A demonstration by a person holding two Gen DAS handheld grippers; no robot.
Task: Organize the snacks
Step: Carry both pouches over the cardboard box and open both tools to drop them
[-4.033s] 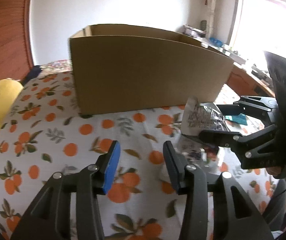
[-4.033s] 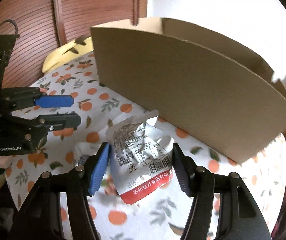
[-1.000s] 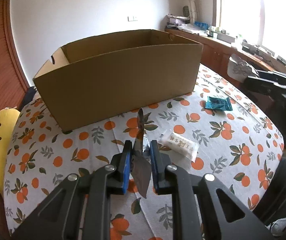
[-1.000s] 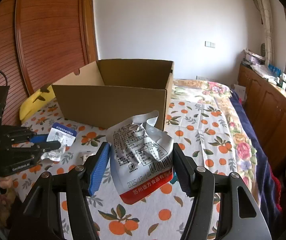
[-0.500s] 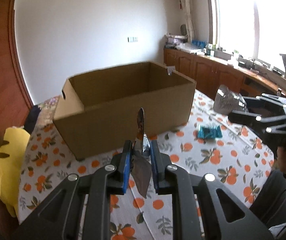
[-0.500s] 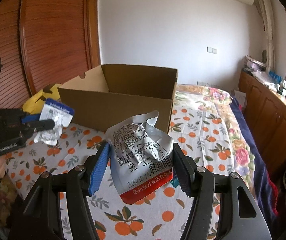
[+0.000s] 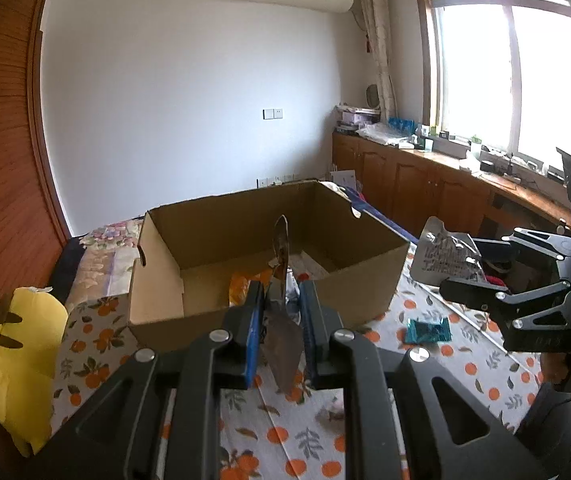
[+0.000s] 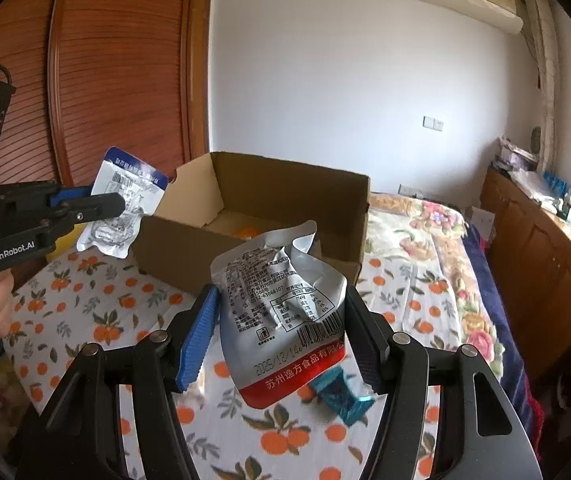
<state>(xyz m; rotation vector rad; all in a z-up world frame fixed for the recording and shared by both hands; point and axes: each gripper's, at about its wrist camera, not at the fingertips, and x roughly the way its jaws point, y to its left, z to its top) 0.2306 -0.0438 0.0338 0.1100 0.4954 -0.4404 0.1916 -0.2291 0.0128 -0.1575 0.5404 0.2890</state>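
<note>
Two hand-held tools above an orange-print bedspread, each carrying one snack toward an open cardboard box.

Left tool: fingers drawn together and clamped on a thin blue-and-clear packet. Seen along the tool, the packet stands edge-on, its long axis upright and rising past the box's near wall. From the right wrist view its flat face shows, with a blue printed header above crinkled clear film.

Right tool: fingers partly apart and clamped on the two side edges of a silver pouch, held upright with its red band lowest.

Key relation: the box lies straight ahead of the left tool and below it, opening upward, and the packet's top edge overlaps the box interior in that view. The silver pouch is to the right of the box's right-hand end wall, level with its rim. The left hand therefore appears the nearer to a drop, needing mainly a forward carry over the near wall; the right hand must cross inward over the end wall.

Inside the box an orange item is already visible. A teal wrapped sweet lies on the bedspread to the right of the box, beneath the right tool. A yellow plush toy sits to the left of the box.
</note>
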